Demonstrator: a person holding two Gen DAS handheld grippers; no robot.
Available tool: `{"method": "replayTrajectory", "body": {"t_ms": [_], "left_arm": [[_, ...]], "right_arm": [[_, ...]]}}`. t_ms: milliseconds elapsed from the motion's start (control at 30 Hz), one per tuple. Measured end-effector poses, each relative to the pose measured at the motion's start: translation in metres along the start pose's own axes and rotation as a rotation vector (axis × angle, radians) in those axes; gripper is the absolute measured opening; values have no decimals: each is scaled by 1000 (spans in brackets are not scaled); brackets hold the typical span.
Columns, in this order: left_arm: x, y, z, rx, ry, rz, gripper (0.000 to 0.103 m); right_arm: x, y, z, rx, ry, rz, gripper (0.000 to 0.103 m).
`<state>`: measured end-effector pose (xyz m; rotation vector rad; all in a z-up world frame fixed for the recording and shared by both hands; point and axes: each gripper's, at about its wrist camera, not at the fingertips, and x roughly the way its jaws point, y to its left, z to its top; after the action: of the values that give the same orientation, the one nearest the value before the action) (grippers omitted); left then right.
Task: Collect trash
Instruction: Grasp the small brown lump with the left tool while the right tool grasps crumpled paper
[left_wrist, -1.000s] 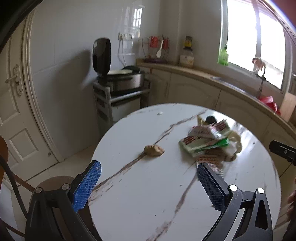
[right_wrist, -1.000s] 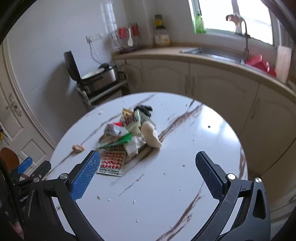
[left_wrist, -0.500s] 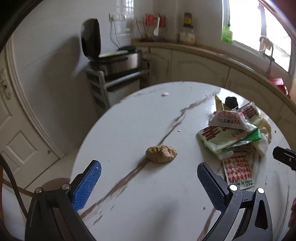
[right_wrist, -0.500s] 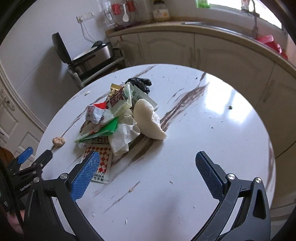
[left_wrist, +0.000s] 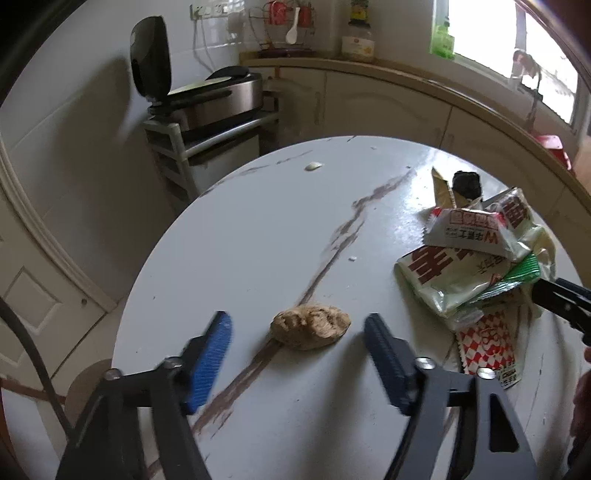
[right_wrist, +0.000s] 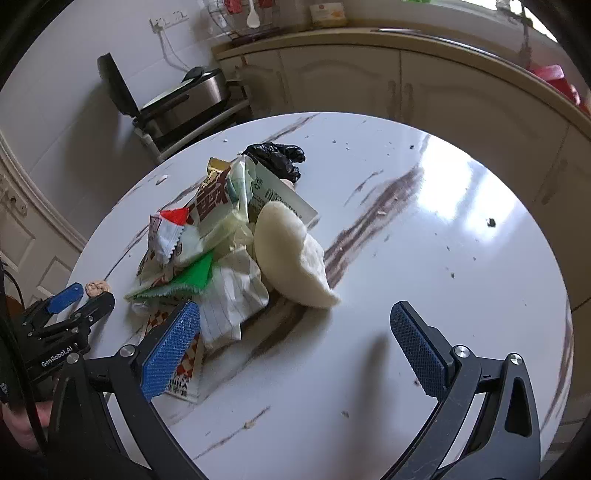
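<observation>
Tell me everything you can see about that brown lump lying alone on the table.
The crumpled brown lump is tan, wrinkled and roughly oval, like wadded paper or a dried scrap. It lies flat on the round white marble-look table, on a brown vein, apart from the wrapper pile. The left gripper has its jaws either side of it, just closing, not touching.

Light: daylight is admitted by the window (left_wrist: 517, 55) at far right | Glare: the table (right_wrist: 461, 192) is washed white on its right side | Blur: the left gripper (left_wrist: 295, 332) is smeared | Edges: strongly bowed, corners blacked out
</observation>
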<state>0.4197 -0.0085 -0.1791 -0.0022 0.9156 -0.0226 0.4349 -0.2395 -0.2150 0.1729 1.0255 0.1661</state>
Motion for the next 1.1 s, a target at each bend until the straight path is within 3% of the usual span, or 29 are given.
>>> {"method": "replayTrajectory", "body": {"t_ms": [100, 200, 233, 267, 367, 467, 667, 767, 1100], "left_arm": [[4, 1, 2, 7, -1, -25, 39], [6, 4, -1, 3, -3, -38, 39], [7, 5, -1, 1, -3, -44, 39], [5, 6, -4, -1, -3, -51, 39], [3, 7, -11, -13, -5, -68, 39], [-5, 7, -19, -24, -5, -80, 39], [-5, 17, -24, -24, -6, -105, 39], [-6, 18, -26, -21, -6, -114, 38], [-7, 20, -26, -19, -8, -123, 38]], "right_arm": [[10, 2, 8, -15, 13, 11, 103], [16, 5, 13, -27, 23, 36, 103], [17, 6, 14, -30, 22, 50, 98], [17, 7, 14, -40, 12, 62, 85], [15, 11, 12, -70, 8, 78, 59], [11, 4, 8, -52, 7, 97, 38], [-2, -11, -6, -41, 13, 133, 39], [-9, -11, -10, -47, -2, 144, 46], [14, -2, 19, -8, -30, 176, 50]]}}
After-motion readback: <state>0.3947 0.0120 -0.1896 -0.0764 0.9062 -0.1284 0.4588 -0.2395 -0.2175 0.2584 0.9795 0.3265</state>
